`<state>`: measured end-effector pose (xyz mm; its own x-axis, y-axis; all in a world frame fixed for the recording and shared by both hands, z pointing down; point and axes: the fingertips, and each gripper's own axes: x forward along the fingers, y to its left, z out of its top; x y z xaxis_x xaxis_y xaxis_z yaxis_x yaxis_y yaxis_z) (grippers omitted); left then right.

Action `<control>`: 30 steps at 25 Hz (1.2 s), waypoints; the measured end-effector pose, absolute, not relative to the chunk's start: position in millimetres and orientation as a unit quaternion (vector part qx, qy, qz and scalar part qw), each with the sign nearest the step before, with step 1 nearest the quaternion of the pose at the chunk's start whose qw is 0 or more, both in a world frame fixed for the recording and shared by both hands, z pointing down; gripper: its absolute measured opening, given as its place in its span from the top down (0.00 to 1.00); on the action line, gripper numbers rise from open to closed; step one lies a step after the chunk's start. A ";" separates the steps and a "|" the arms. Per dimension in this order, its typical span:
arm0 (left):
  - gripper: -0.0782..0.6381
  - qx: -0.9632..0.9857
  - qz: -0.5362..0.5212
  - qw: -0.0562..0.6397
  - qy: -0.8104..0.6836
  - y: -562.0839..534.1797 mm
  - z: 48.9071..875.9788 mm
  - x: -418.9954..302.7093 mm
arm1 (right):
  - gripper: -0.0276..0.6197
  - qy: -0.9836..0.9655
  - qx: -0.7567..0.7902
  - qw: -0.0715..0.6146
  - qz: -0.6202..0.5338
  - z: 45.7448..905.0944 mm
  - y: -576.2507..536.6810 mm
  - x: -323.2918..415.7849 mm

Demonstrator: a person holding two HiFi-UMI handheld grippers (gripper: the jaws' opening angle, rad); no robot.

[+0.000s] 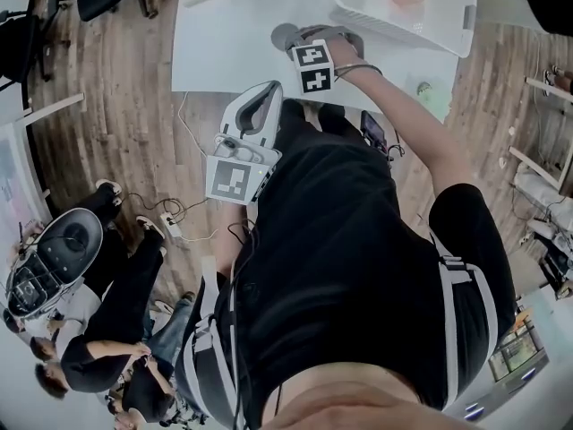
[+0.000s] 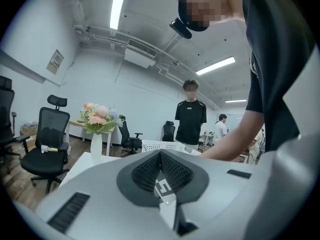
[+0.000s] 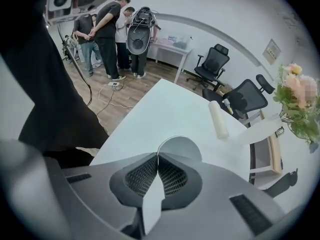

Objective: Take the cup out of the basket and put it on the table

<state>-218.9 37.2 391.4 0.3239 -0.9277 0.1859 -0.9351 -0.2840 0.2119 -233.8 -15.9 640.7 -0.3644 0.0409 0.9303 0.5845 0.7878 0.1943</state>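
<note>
Though the cup looks small against it, the white table [image 3: 165,109] fills the ground below and ahead of the jaws of the right gripper [image 3: 158,156]. The white basket [image 1: 466,21] stands well off to their side. Grey cup [image 3: 181,148]: out of the basket, just past the jaw tips, its thin wall pinched between the closed jaws. Whether it touches the table, cannot tell. Judged light, stiff, thin-walled, rather slick; a pinch on the rim wall suits it, though it may pivot there. Left gripper [image 2: 160,156]: jaws together, nothing between them.
</note>
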 end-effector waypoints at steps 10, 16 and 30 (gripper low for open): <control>0.86 0.805 0.007 0.142 -0.576 31.0 391.1 -216.2 | 0.92 -0.781 -0.198 0.533 -0.258 655.7 -14.1 -232.9; 0.86 0.802 0.008 0.143 -0.580 29.5 389.2 -219.8 | 0.92 -0.788 -0.192 0.529 -0.249 654.7 -14.8 -234.5; 0.86 0.807 0.009 0.140 -0.574 30.4 389.0 -216.8 | 0.81 -0.817 -0.184 0.500 -0.221 627.3 -12.1 -234.1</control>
<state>-216.8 30.4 389.0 0.3405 -0.9238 0.1751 -0.9286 -0.3012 0.2167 -234.1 -12.1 627.3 -0.4324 0.0785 0.8983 0.5212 0.8347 0.1780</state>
